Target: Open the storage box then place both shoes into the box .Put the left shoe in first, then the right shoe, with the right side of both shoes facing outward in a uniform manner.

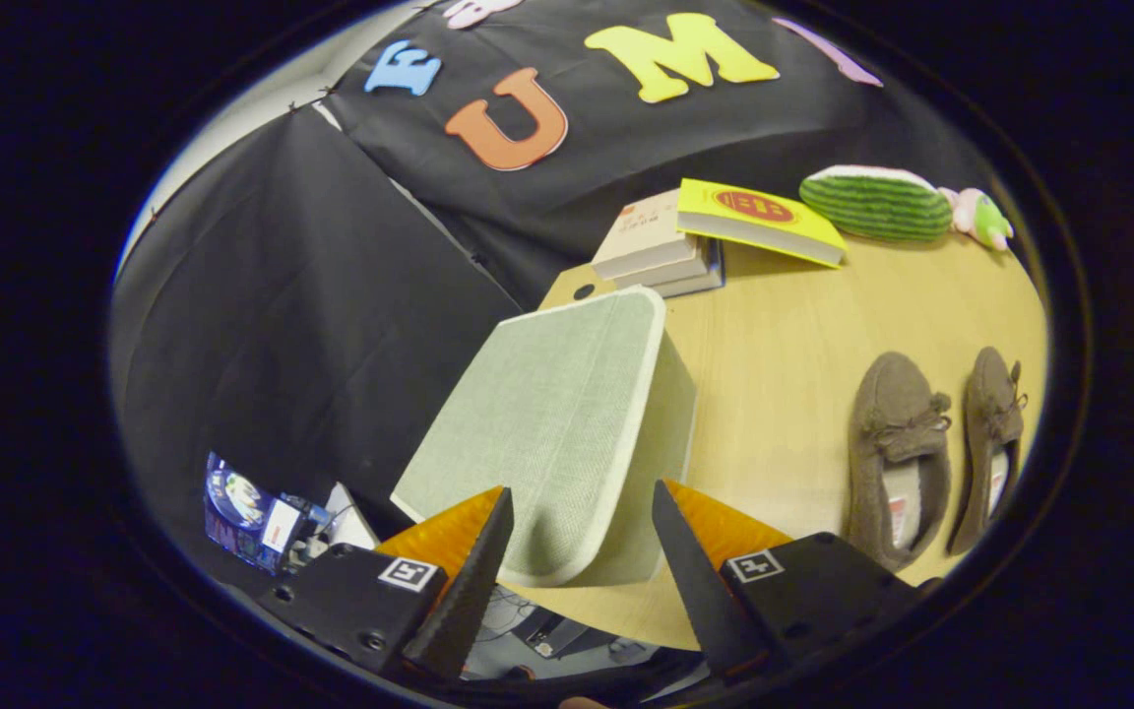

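The wooden table [803,325] carries every item in the scene, and its near edge runs just beneath the fingers.

The storage box [557,423] is a pale green fabric cube standing at the table's near corner, lid closed. Its top panel faces the camera, and its near edge lies between and just ahead of the fingertips.

A stack of books [651,251] rests at the far side of the table beyond the box; a yellow book [759,222] leans on the stack, one edge on the tabletop.

A watermelon-patterned cushion [877,205] lies against the booth wall beside the yellow book, with a small pink and green toy [980,219] touching its far end.

Two brown slippers lie side by side on the table, apart from the box, toes pointing to the far wall: the inner slipper [897,453] nearer the box, the outer slipper [992,443] just beside it.

The gripper [582,512] has its fingers spread wide, nothing held; the box edge sits in the gap without visible contact
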